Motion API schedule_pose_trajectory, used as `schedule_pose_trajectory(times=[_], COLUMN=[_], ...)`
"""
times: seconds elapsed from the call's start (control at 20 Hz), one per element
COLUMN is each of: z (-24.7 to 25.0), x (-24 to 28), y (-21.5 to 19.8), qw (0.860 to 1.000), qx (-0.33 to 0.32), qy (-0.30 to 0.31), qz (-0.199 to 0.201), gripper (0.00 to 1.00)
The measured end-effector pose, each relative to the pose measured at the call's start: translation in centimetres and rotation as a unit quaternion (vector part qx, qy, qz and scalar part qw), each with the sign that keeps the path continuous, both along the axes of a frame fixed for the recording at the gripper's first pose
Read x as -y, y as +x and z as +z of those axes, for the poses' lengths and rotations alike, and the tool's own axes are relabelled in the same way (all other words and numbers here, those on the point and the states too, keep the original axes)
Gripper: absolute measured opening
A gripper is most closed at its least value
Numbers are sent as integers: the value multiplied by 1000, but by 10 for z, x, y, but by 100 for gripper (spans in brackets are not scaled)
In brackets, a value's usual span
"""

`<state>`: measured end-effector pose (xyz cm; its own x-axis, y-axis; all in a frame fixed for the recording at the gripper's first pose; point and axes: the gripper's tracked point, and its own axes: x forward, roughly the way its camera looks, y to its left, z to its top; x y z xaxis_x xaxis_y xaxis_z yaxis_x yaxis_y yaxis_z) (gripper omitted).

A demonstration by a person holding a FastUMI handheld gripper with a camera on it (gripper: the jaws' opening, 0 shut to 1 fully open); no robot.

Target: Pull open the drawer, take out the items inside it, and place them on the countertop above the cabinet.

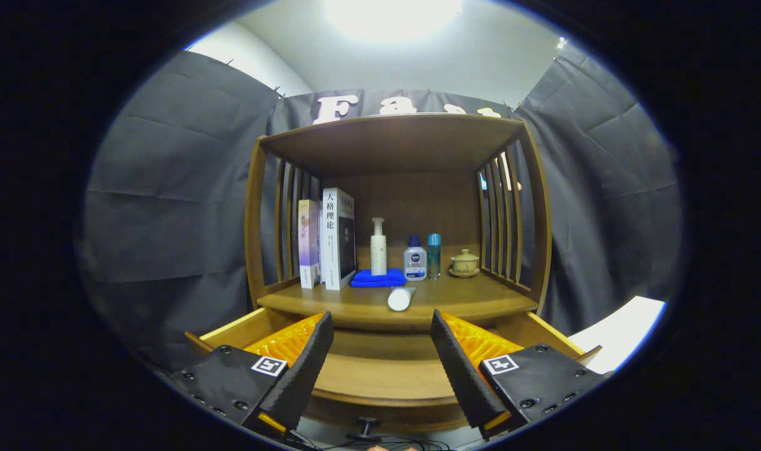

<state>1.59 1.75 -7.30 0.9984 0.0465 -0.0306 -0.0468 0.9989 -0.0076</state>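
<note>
The wooden drawer [380,376] stands pulled out below the countertop [367,307], its bare floor showing between my fingers. My gripper [381,326] hovers over the drawer, open, with nothing between the black ribbed fingers [305,363]. On the countertop just beyond the fingers lies a white tube [400,298] on its side. Behind it sit a folded blue cloth [378,278], a white pump bottle [378,247], a small blue-capped bottle [414,258] and a slim teal bottle [434,255]. The drawer's dark knob [367,427] shows below the fingers.
Two upright books [327,241] lean at the left of the countertop and a small lidded ceramic pot [465,262] sits at the right. Slatted side walls and a top shelf [393,134] enclose the countertop. A white surface [618,332] lies to the right of the cabinet.
</note>
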Motion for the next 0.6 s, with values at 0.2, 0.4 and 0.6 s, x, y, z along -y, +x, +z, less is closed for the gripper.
schedule_pose_trajectory(times=[0.2,0.4,0.6], z=[-19,-35,-53], x=[-3,7,14], y=[-19,-28,-34], qw=[1000,1000,1000], qx=[0,6,-5], qy=[13,-6,-10], qz=[-1,-14,-25], gripper=[98,98,98])
